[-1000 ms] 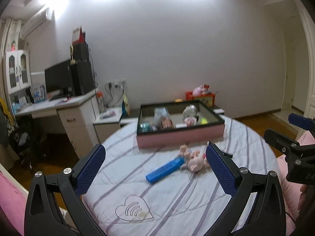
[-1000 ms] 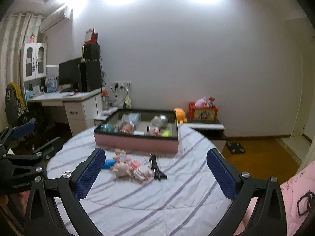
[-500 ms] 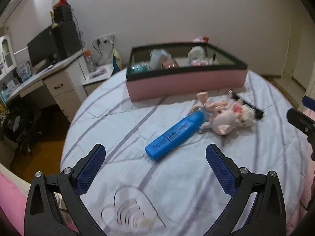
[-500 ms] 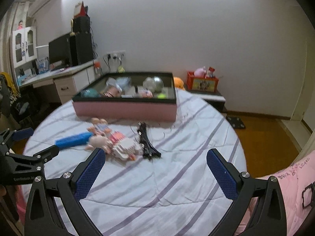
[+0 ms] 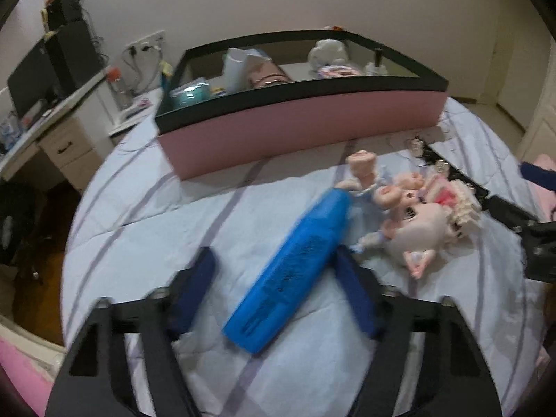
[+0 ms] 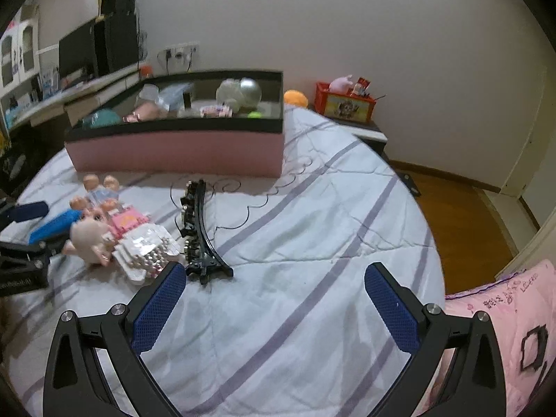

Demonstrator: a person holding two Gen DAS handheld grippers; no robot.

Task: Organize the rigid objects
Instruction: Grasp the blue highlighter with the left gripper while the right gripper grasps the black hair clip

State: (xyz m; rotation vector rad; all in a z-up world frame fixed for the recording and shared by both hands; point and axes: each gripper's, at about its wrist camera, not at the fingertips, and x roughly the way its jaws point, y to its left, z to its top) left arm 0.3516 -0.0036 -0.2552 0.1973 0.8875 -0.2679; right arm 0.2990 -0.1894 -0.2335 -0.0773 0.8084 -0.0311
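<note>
A bedroom, with a striped quilted bedspread [image 6: 312, 229] as my work surface and a pink open box [image 5: 302, 121] at its far side, already holding several odds and ends. Since a second ago I have dropped both grippers from looking across the room to looking down at the clutter in front of the box. My left gripper [image 5: 274, 271] has just been closing its jaws around the blue highlighter [image 5: 295, 271], which now lies between them; the frame is smeared, so I think the right pad meets the barrel while a gap shows on the other side, not yet a firm grip. I take that as the first pick beginning, with the box as its likely destination. My right gripper [image 6: 274, 295] has its fingers wide apart over bare quilt, holding nothing.

The highlighter is smooth, hard plastic, a tapered cylinder lying diagonally. Touching its far tip is a small doll [image 5: 417, 222], glossy, with a frilly dress. Beside that lies a thin curved black hair clip [image 6: 198, 232] with small studs.
</note>
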